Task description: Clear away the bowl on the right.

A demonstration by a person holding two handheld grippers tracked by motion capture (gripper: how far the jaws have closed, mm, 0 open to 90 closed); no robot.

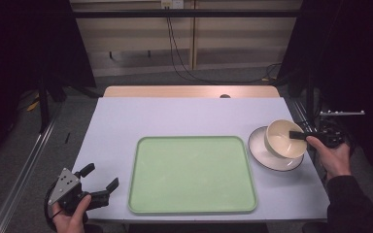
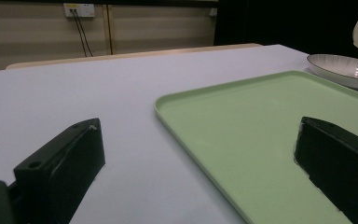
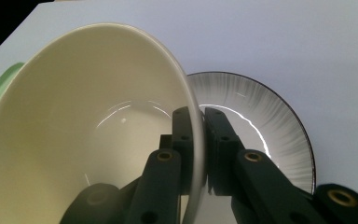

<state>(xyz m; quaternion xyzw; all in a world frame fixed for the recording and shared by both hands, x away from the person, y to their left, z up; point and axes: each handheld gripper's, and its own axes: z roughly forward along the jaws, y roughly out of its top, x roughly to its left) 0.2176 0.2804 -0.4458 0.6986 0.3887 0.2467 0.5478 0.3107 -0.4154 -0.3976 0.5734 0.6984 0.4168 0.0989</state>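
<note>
Bowl, one, tilted over one plate, rim clamped by right gripper; one green tray adjacent. Left gripper jaws wide, empty.

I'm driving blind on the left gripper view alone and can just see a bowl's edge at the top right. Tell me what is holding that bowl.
Observer: The right gripper is shut on the cream bowl, one jaw inside the wall and one outside.
Operator: Say how the bowl sits.
Observer: It is tilted, its opening turned toward the green tray, over the striped plate.
Operator: Report what is on the tray's far right half.
Observer: Nothing; the tray is bare right across.
Operator: Place my own gripper for me.
Observer: The left gripper is open, at the table's near left corner beside the tray.
</note>
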